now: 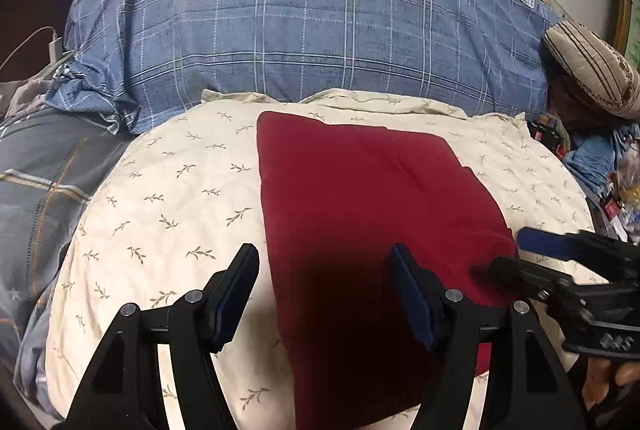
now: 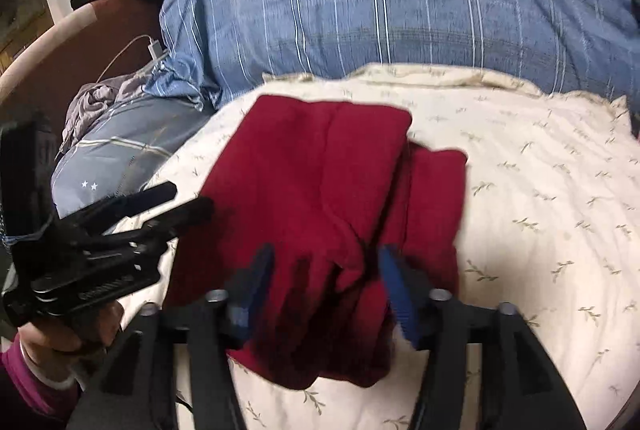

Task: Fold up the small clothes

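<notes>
Left hand-held gripper (image 1: 324, 294) is held low over the near edge of the red garment (image 1: 360, 197), jaws spread apart, nothing between them. Right hand-held gripper (image 2: 326, 286) is held with jaws apart, red cloth bunched between the fingers; whether it is touched cannot be told. Two grippers, one garment are counted. Garment is seen folded, dark red, laid on the cream leaf-print pillow (image 1: 168, 197) before a blue plaid pillow (image 1: 304, 29).

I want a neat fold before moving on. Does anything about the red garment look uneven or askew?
Yes. In the right wrist view the red garment has an under-layer sticking out past its top layer on the right side, so the edges don't line up. It lies on the cream pillow.
</notes>
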### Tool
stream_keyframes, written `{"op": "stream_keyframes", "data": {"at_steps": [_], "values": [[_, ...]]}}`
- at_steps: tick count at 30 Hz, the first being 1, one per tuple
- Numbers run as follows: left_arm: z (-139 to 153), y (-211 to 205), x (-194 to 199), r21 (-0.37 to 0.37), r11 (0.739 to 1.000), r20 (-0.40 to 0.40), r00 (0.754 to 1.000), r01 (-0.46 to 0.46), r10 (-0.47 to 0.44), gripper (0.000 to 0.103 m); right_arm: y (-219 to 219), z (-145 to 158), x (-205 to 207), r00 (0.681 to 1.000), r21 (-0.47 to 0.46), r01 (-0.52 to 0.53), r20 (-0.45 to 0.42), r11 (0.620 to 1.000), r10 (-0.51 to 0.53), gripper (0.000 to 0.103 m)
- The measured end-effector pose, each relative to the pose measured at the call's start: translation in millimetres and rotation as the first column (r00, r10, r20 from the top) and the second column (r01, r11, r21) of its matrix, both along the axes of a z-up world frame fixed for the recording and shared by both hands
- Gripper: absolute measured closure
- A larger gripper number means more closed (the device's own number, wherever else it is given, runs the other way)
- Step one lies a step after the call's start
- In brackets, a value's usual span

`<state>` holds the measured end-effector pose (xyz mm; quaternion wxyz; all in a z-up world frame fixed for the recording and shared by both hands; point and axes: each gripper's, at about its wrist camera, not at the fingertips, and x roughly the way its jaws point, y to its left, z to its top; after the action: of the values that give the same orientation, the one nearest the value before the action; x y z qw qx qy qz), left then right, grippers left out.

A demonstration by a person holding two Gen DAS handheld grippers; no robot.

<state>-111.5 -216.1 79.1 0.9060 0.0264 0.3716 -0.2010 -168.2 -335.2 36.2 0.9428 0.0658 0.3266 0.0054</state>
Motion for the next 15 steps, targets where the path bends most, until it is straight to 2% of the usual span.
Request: {"op": "stream_keyframes", "data": {"at_steps": [3,9,15], "values": [[1,1,-8,0.013,1.0,0.018,1.0,-0.014,0.013,0.036,7,3,-8,0.998,-0.046,0.046,0.035,0.998,-0.044,0.035],[6,8,-22,0.022,0.999,0.043,0.999,-0.029,0.028,0.036,15,0,-13,0.992,-0.099,0.114,0.058,0.988,-0.109,0.015],[8,12,-33,0.025,0.999,0.029,0.999,-0.021,0.02,0.036,16,1,-23,0.987,-0.108,0.144,0.086,0.984,-0.135,0.014]]}}
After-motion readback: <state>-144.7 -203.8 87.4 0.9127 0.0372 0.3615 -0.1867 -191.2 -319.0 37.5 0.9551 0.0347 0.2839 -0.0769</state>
